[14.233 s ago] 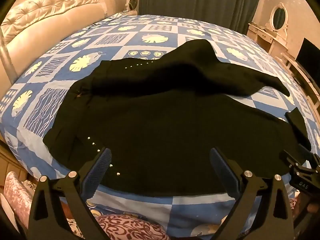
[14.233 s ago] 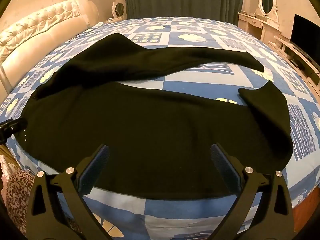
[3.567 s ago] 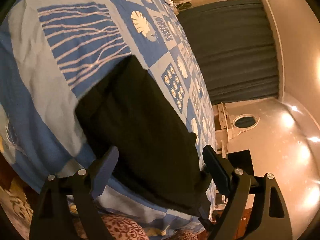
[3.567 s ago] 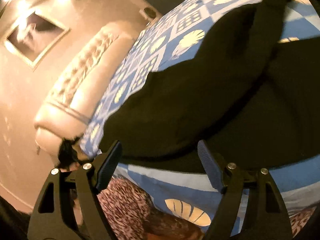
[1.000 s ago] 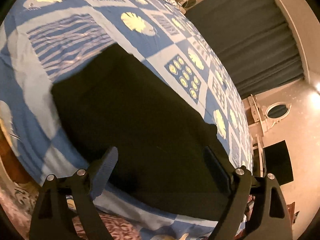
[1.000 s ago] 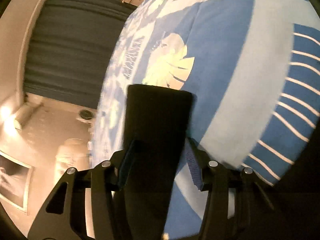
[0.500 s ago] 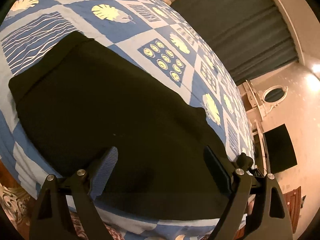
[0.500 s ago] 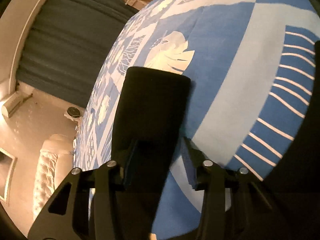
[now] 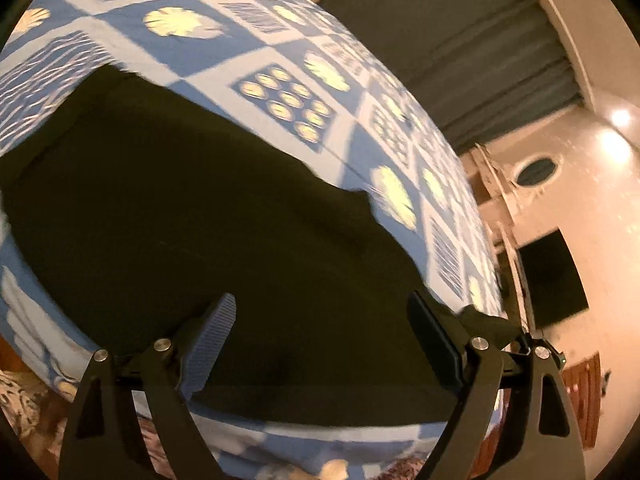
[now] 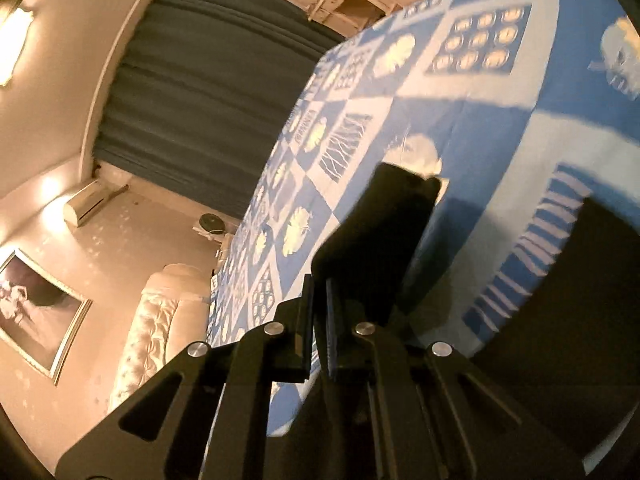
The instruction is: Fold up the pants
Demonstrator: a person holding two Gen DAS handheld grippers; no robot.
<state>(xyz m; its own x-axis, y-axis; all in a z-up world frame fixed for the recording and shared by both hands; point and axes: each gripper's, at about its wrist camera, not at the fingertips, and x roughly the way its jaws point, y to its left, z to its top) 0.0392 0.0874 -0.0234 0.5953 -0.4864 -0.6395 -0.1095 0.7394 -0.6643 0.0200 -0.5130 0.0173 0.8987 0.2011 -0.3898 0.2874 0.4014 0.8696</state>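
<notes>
Pinching a leg end of the pants (image 10: 384, 240) for folding, the right tongs (image 10: 318, 320) grip; the left tongs (image 9: 320, 344) hover open above the bed (image 9: 280, 40).

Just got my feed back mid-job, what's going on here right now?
A person is folding black pants on a blue patterned bedspread. The right hand-held gripper is shut on a strip of the black fabric, held up off the bedspread. The left hand-held gripper is open above the main body of the pants, gripping nothing.
</notes>
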